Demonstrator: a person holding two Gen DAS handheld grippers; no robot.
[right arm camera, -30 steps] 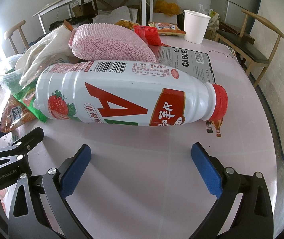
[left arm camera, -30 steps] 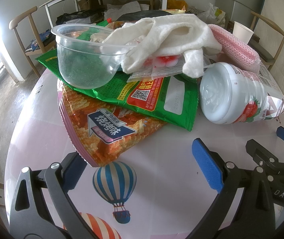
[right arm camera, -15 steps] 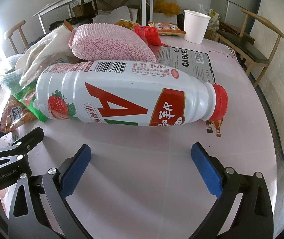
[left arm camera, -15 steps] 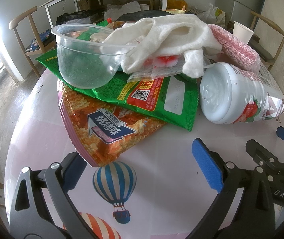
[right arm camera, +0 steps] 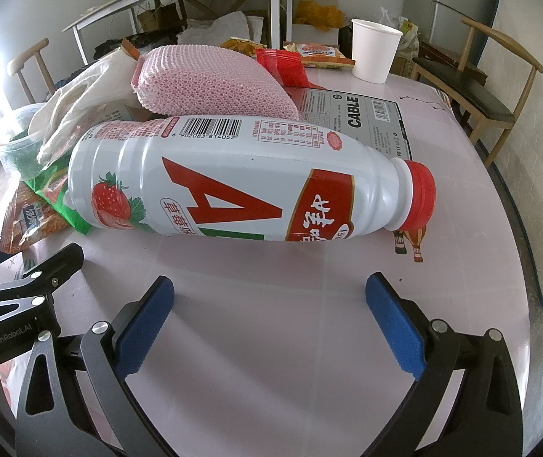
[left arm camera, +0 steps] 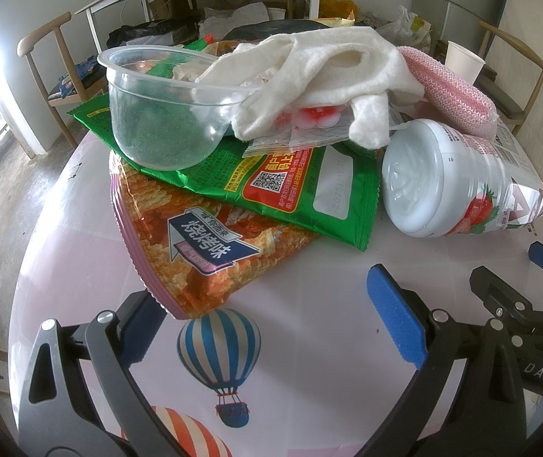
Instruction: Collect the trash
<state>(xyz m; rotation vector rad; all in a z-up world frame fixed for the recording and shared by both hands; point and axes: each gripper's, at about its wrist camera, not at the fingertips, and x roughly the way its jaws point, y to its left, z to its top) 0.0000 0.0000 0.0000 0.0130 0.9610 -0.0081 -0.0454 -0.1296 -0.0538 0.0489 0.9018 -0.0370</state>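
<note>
so far nothing has shifted over the last second: both views match the earlier ones, with the pile and the grippers where they were. the left gripper (left arm camera: 267, 323) hangs with its blue-padded jaws spread wide and nothing between them, and the corner of the orange crinkled snack bag (left arm camera: 199, 236) lies just ahead of its left finger, overlapping it in view; whether they touch i cannot tell. further ahead, the green foil snack bag (left arm camera: 301, 186) lies on the orange one, with the clear plastic bowl (left arm camera: 160, 114) and a white cloth glove (left arm camera: 321, 76) on top.

the right gripper (right arm camera: 267, 316) is likewise wide open and empty, and the white strawberry-drink bottle with a red cap (right arm camera: 233, 186) lies on its side straight ahead of it, a bare strip of the pink table (right arm camera: 271, 266) between. behind the bottle sits a pink mesh sponge (right arm camera: 214, 83), and beyond that a white paper cup (right arm camera: 374, 49).

the stillness suggests collecting has not begun; the bottle looks the readiest pick.
</note>
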